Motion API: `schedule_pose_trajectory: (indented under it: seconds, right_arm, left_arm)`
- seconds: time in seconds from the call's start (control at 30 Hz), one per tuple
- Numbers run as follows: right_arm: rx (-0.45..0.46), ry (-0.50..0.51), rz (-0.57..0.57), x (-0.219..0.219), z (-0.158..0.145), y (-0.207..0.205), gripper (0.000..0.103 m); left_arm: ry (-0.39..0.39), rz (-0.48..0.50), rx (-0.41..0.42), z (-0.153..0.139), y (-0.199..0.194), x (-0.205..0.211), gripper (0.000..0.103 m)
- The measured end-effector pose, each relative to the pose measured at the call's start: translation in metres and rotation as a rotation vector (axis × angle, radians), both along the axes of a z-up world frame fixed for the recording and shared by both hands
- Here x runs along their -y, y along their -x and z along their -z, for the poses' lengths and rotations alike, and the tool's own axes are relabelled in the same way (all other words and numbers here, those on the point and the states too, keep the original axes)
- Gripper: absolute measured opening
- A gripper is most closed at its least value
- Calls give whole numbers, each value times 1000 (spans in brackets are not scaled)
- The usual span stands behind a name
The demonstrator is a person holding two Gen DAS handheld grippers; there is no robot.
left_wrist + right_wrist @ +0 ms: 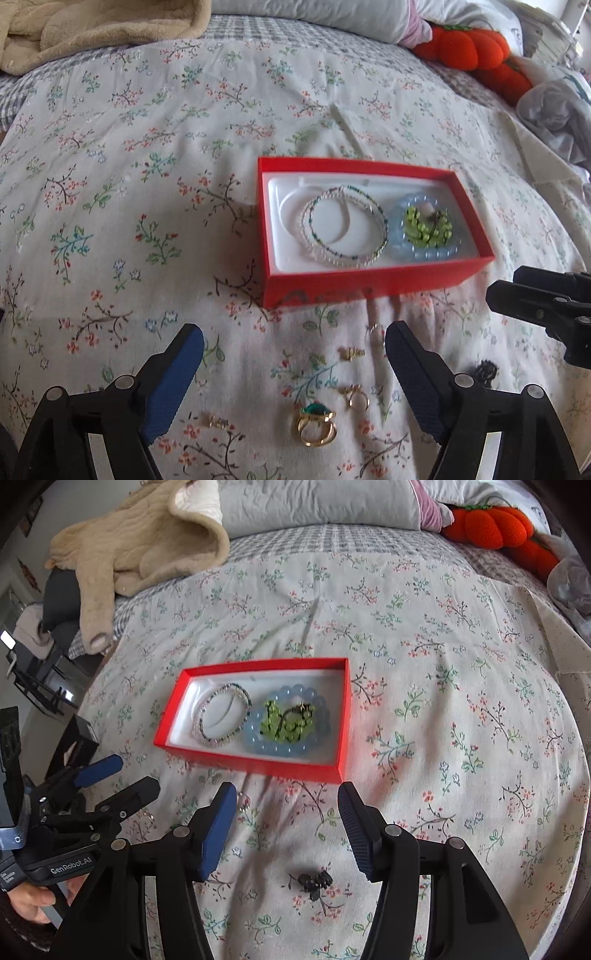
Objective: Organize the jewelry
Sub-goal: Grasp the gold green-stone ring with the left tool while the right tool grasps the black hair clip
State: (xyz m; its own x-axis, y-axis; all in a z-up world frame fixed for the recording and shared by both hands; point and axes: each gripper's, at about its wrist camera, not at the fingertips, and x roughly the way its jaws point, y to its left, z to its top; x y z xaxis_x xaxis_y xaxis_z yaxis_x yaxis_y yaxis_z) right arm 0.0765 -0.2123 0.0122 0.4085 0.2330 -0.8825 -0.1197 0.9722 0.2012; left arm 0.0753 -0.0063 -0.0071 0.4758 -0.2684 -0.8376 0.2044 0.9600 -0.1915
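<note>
Both tongs, left and right, gaping, empty. Gold ring with green stone loose on bed near front edge, short of red box. Light, rigid, slippery; pinch across band.

Soft daylight, slight blur, strong fisheye edge warping.

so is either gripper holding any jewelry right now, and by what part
Nothing is held. The left gripper and right gripper both stand open over the bedspread, with no piece between the pads.
</note>
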Motion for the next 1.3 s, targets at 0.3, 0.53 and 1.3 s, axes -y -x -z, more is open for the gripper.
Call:
schedule_pose_trajectory:
  seconds: [0.3, 0.53, 1.3]
  right_arm:
    - [-193, 33, 37, 8, 41, 23, 60]
    - [-210, 46, 52, 9, 45, 29, 60]
    - [-273, 27, 44, 2, 60, 29, 37]
  left_arm:
    - [-1, 0, -154, 27, 22, -13, 84]
    - [72, 22, -210, 32, 27, -5, 81]
    - [44, 20, -243, 46, 15, 17, 22]
